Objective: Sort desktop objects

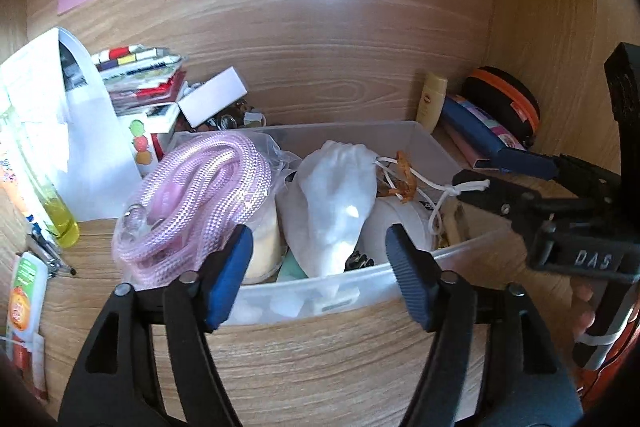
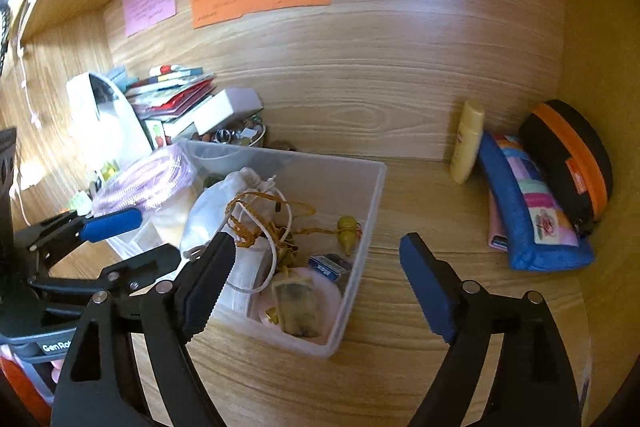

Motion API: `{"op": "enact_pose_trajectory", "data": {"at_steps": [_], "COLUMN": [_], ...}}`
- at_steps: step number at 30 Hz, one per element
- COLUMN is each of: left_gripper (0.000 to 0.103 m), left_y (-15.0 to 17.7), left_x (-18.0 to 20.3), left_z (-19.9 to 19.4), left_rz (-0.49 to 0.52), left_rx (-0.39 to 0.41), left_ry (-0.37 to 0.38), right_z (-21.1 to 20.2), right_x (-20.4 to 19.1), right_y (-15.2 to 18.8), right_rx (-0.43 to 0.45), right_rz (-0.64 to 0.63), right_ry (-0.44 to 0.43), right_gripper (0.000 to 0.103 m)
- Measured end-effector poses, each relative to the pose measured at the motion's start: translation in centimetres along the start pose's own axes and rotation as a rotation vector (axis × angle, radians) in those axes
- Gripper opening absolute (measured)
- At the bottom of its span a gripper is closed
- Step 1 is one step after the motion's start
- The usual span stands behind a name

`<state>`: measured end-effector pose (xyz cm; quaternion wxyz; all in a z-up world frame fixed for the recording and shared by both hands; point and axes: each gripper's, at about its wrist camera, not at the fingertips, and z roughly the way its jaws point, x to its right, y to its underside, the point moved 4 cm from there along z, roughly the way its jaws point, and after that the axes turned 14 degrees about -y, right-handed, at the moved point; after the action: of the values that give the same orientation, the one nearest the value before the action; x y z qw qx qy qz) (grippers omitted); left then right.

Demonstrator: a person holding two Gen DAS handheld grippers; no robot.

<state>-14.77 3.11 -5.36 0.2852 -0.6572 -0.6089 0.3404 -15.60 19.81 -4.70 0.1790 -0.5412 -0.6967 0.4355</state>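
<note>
A clear plastic bin (image 2: pixel 362 211) sits on the wooden surface (image 2: pixel 440 307), already crowded: a coil of pink hose (image 1: pixel 192 203) at its left end, a white drawstring pouch (image 1: pixel 336 195) in the middle, and tangled brown cord (image 2: pixel 272 215), a small blue box (image 2: pixel 329 266) and a yellow trinket (image 2: pixel 347 231) toward its right end. Well apart from the bin, against the back wall at the right, stand a cream bottle (image 2: pixel 466 143), a blue pencil case (image 2: pixel 528 211) and a black-and-orange zip case (image 2: pixel 572 163).

The pouch looks soft and light, likely to sag when lifted; its gathered neck or the white drawstring (image 1: pixel 440 195) would give the surest hold. The hose is springy and would probably uncoil if pinched at one loop only. The bottle is smooth and could slip, so a grip across its middle seems best. The pencil case is padded and should take a squeeze anywhere along its length.

The left gripper (image 1: pixel 320 267) hovers at the bin's near wall, jaws spread wide on either side of the pouch, holding nothing. The right gripper (image 2: pixel 316 275) is likewise wide open and empty, pointing forward and slightly down, its left finger over the bin and its right finger above bare wood. In the left view its tips lie close to the drawstring knot without gripping it.
</note>
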Motion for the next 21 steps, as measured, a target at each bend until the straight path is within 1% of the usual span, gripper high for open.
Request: {"op": "enact_pose_trajectory", "data": {"at_steps": [3,5,6,7,9,11,13,14,19,21], "left_gripper": [0.082,0.085,0.089,0.091,0.091,0.092,0.097,0.097,0.1,0.101], "left_y": [0.1,0.2,0.2,0.2,0.3,0.5,0.8,1.0,1.8,2.2], "left_x": [-0.4,-0.7,-0.9,-1.2,-1.6,-2.2,-2.6,-2.8,-3.1,-3.1], "left_z": [-1.0,-1.7,-1.9,-2.2,-2.9,-3.7,-4.6,-5.1,-7.4,-8.4], "left_rz": [-0.009,-0.024,-0.031,-0.04,-0.051,-0.054,-0.06,-0.063,-0.063,-0.062], "left_rx": [0.011,0.013,0.013,0.016,0.03,0.047,0.063,0.07,0.106,0.121], "left_ry": [0.002,0.014,0.017,0.019,0.014,-0.015,-0.043,-0.051,-0.093,-0.106], "right_z": [-0.8,-1.4,-1.8,-2.1,-2.7,-3.5,-4.3,-4.6,-6.4,-7.1], "right_x": [0.1,-0.1,-0.2,-0.5,-1.1,-1.8,-2.5,-2.8,-4.5,-5.1], "right_y": [0.2,0.3,0.4,0.5,0.7,1.0,1.2,1.4,2.4,2.8], "right_rx": [0.005,0.009,0.012,0.014,0.022,0.031,0.043,0.048,0.077,0.09], "right_rz": [0.007,0.004,0.002,0.0,-0.002,-0.011,-0.021,-0.026,-0.053,-0.064], "right_ry": [0.01,0.016,0.015,0.011,0.0,-0.01,-0.014,-0.015,-0.017,-0.017], "right_gripper": [0.084,0.085,0.086,0.087,0.088,0.089,0.089,0.09,0.096,0.097]}}
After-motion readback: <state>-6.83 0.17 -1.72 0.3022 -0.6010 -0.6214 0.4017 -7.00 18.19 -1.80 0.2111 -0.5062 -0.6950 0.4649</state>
